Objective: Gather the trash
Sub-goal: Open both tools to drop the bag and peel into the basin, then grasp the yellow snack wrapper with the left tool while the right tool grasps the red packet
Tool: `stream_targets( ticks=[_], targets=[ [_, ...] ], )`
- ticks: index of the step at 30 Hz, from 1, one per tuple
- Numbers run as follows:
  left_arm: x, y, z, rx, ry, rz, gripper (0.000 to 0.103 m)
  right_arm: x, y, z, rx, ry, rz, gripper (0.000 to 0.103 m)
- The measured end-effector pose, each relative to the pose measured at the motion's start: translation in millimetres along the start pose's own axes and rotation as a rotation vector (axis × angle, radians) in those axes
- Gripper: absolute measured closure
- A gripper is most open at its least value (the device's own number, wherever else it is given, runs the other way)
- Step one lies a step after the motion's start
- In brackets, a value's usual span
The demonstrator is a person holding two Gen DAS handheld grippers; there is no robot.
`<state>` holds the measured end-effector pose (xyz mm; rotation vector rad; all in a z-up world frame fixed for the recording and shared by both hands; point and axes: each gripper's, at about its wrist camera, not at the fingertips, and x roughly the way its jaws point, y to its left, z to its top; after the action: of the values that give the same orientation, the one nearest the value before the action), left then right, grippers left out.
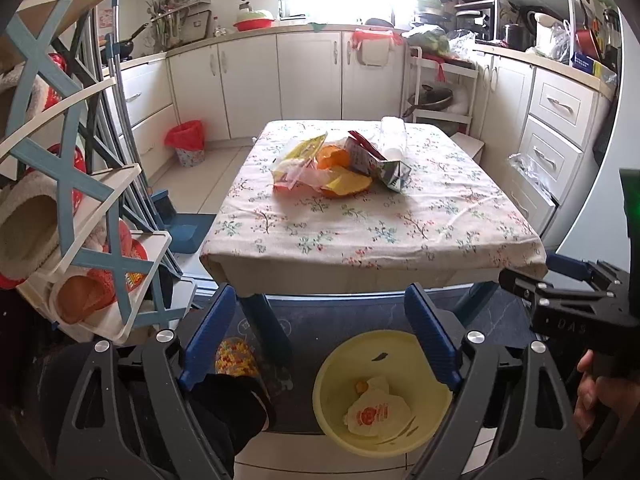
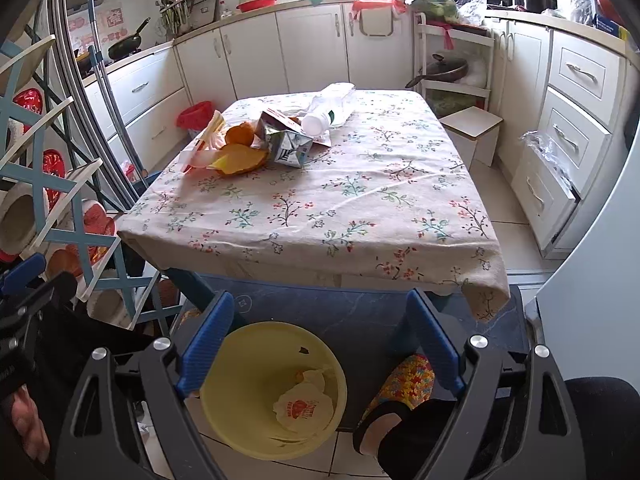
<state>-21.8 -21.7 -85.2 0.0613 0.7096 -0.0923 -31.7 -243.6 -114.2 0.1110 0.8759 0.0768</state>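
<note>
A pile of trash lies on the far left part of the floral-cloth table: orange peels, a crushed carton, a clear plastic bottle and a yellow packet. The right wrist view shows the same peels, carton and bottle. A yellow bin stands on the floor before the table with a crumpled wrapper inside. My left gripper hangs open above the bin's left side, nothing between its fingers. My right gripper is open over the bin, also empty.
A shoe rack stands close on the left, with a broom and blue dustpan behind it. A red-lined waste basket sits by the cabinets. A small white stool is right of the table. A foot in a colourful slipper is beside the bin.
</note>
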Motion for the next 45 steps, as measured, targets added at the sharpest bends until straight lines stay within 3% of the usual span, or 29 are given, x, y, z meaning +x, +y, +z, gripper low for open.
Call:
stream_targets(
  ticks=[29,38,45],
  targets=[
    [96,17,71,-0.028,0.034,0.027,0.020,49,10,52,0.002,0.021,0.078,0.019],
    [148,3,118,0.085,0.040,0.084,0.020,66,19,104,-0.070,-0.016,0.078,0.018],
    [211,-2,145,0.147,0.141,0.103,0.020,99,36,156,-0.215,-0.027,0.052,0.014]
  ],
)
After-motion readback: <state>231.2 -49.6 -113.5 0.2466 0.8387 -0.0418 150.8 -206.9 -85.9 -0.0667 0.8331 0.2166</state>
